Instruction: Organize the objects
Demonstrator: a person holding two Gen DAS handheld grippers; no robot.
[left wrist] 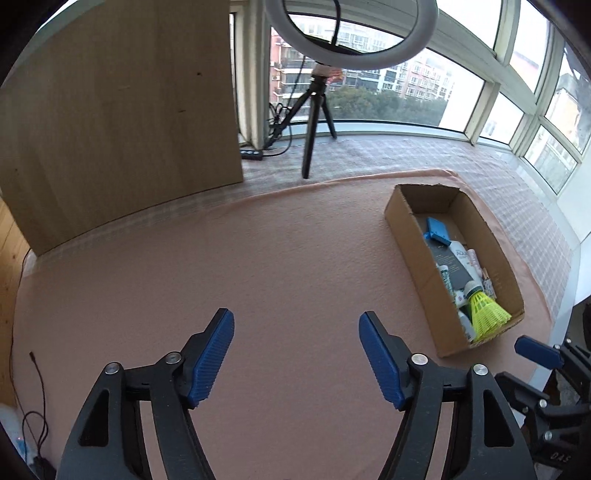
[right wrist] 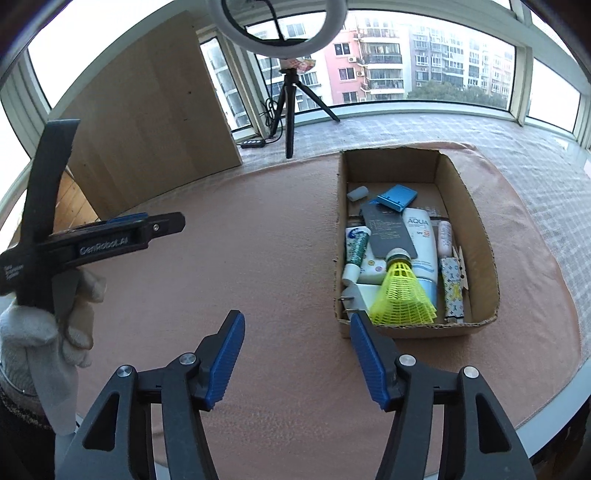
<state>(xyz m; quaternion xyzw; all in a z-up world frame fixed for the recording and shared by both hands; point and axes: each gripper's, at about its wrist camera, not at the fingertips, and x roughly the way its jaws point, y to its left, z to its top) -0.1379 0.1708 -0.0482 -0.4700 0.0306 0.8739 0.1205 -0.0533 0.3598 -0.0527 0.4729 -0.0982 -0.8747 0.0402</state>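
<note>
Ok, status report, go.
Left gripper open, empty. Right gripper open, empty. Shuttlecock, tubes in cardboard box. Mat bare, nothing blocking.

A: Where's the box (right wrist: pixel 480 236) from my end?

B: Fwd and to the right, on the cloth (right wrist: pixel 258 240). Shuttlecock (right wrist: pixel 402 291) inside at the near end, on top of the tubes (right wrist: pixel 419 236). Small case (right wrist: pixel 397 196) toward the far end.

A: And behind it?

B: Tripod (right wrist: pixel 290 110) stands past the cloth edge, w/ ring light (right wrist: pixel 236 27) on top. Wood panel (right wrist: pixel 147 122) far left; power strip (right wrist: pixel 253 143) between panel and tripod.
</note>
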